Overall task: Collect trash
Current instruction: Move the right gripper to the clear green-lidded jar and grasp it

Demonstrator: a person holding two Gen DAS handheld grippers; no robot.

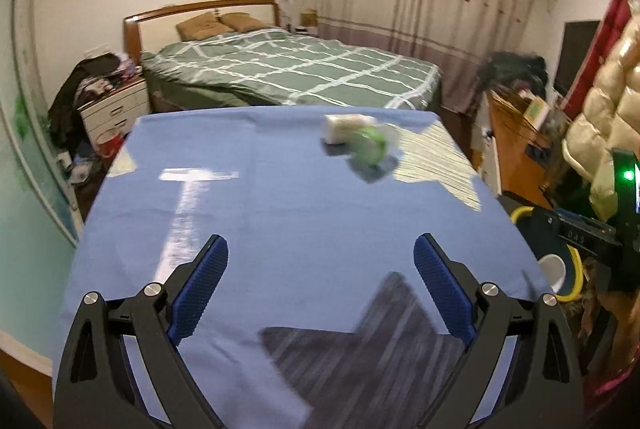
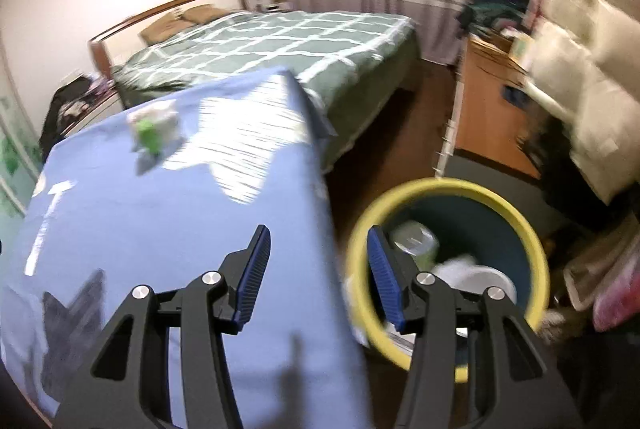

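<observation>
Left gripper [image 1: 321,261] hovering above the near part of the table [image 1: 280,197], jaws spread wide, nothing between the blue pads, only blue cloth below. Toward the far right corner of the table, trash [image 1: 356,141]: a pale wad with a green piece against it, blurred, possibly a wrapper or small bottle, hard to say. Lying on the cloth, well apart from both grippers. Same trash [image 2: 154,131] seen from the right wrist near the far edge. Beyond the far edge, a bed [image 1: 288,69] with a green checked cover.

Right gripper [image 2: 318,269] straddling the table's right edge, left finger over the cloth, right finger in front of the bin [image 2: 536,241]. Jaws parted about halfway, gripping nothing. Bin on the floor just beside the table's right edge, yellow rim, dark inside. Already in it: a greenish can [image 2: 416,241] and something white [image 2: 460,269], blurred. From the left wrist, only a slice of the yellow rim [image 1: 520,213] peeking past the table's right edge.
</observation>
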